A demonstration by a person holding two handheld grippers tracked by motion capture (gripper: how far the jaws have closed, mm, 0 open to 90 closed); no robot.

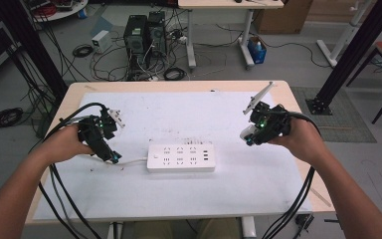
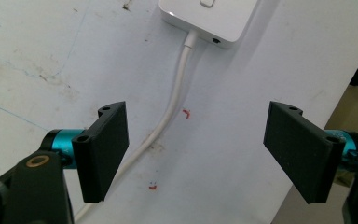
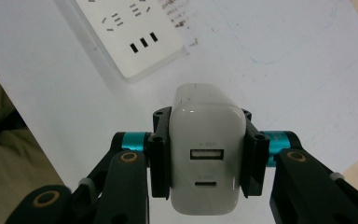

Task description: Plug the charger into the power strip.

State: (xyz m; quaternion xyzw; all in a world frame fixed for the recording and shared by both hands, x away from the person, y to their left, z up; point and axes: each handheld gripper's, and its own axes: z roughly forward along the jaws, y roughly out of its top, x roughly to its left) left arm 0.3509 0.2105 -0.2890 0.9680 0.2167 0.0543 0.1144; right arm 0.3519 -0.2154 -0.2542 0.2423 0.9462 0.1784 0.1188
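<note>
Right gripper (image 3: pixel 207 154) has a white charger (image 3: pixel 205 154) clamped between its fingers (image 3: pixel 160 154), pads on the two long flat sides, port end facing the camera with both USB ports visible. In the high view the right gripper (image 1: pixel 256 130) holds the charger (image 1: pixel 249 133) in the air above the right side of the tabletop (image 1: pixel 278 194), well apart from the power strip (image 1: pixel 181 158). Handling guess: small rigid plastic block, light, won't deform, but the glossy shell looks slippery, so grip the flat sides, square to the pads, as now; pinching the rounded corners would likely let it twist. Prongs can't be seen from here, presumably on the far end. The power strip (image 3: pixel 130 37) lies flat mid-tabletop, sockets up; likely light enough to slide when something's pushed in, so it may need bracing. Left gripper (image 2: pixel 196 149) fingers (image 2: pixel 105 149) stand wide apart, holding nothing, hovering over the strip's white cable (image 2: pixel 175 107) just past the strip's cable end (image 2: pixel 209 18); the cable runs between the fingers but I can't see any contact. In the high view the left gripper (image 1: pixel 110 155) sits low by the strip's left end.
</note>
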